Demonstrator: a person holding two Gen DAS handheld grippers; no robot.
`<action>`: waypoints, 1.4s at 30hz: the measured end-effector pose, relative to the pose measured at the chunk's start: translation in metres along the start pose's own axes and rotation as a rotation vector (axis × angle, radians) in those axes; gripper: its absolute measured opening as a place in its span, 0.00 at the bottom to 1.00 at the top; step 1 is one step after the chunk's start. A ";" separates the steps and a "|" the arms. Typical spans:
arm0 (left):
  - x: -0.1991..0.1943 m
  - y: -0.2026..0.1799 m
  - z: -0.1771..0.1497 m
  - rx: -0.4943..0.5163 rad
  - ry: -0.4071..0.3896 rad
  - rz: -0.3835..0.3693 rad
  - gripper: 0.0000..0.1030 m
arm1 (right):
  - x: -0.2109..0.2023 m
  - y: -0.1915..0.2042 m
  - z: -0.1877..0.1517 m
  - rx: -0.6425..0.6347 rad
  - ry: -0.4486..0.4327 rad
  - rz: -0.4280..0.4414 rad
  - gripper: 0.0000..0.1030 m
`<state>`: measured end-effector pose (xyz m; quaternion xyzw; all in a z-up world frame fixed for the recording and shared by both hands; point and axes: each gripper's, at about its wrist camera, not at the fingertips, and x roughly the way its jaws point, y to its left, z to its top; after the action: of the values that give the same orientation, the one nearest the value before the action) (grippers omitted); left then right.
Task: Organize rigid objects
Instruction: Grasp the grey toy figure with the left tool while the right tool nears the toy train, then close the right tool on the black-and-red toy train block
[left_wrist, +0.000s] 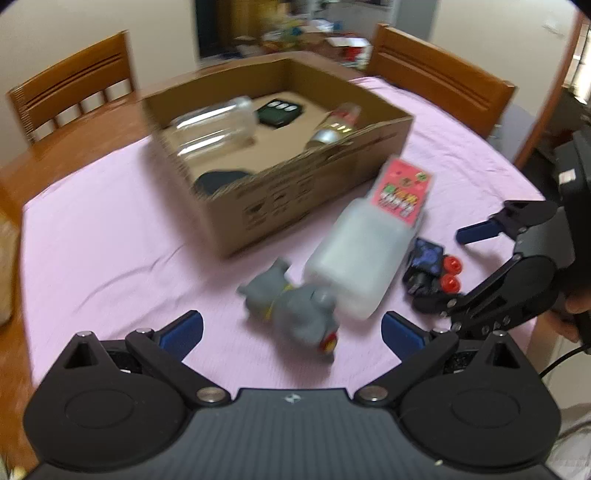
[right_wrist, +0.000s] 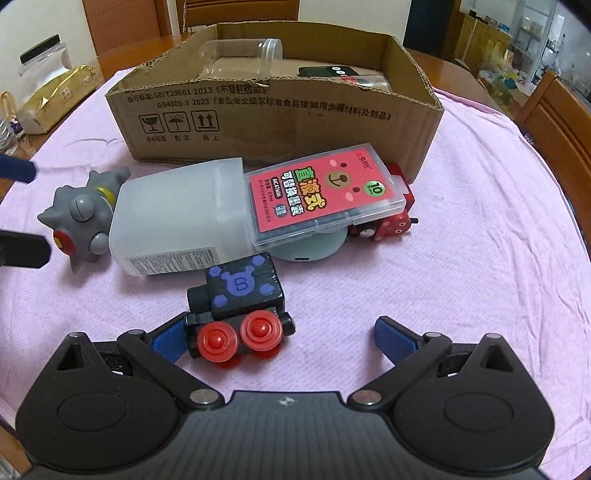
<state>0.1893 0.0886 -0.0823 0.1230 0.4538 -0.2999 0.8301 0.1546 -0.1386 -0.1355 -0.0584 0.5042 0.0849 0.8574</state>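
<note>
1. The right gripper (right_wrist: 279, 338) has its jaws spread wide; the black wooden toy train with red wheels (right_wrist: 238, 308) sits between them, hard against the left jaw, well clear of the right.
2. The left gripper (left_wrist: 291, 332) is spread too, empty, with the grey spiked plastic figure (left_wrist: 291, 308) just ahead of its jaws.
3. Beyond both lies the open brown cardboard box (right_wrist: 280, 114) on the pink-clothed bench (right_wrist: 461, 258).
4. Likely step: picking up the train. Next, centre, close and lift it into the box.
</note>
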 end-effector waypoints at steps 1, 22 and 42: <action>0.003 0.001 0.004 0.014 0.001 -0.017 0.99 | 0.000 0.000 -0.001 0.001 -0.005 0.000 1.00; 0.025 0.004 0.009 0.073 0.104 -0.210 0.98 | -0.006 0.002 -0.009 -0.005 -0.042 0.001 1.00; 0.036 0.002 -0.005 0.083 0.019 -0.094 0.71 | -0.006 0.004 -0.007 -0.007 -0.023 0.001 1.00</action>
<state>0.2025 0.0785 -0.1151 0.1387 0.4540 -0.3559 0.8050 0.1450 -0.1368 -0.1341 -0.0600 0.4942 0.0877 0.8628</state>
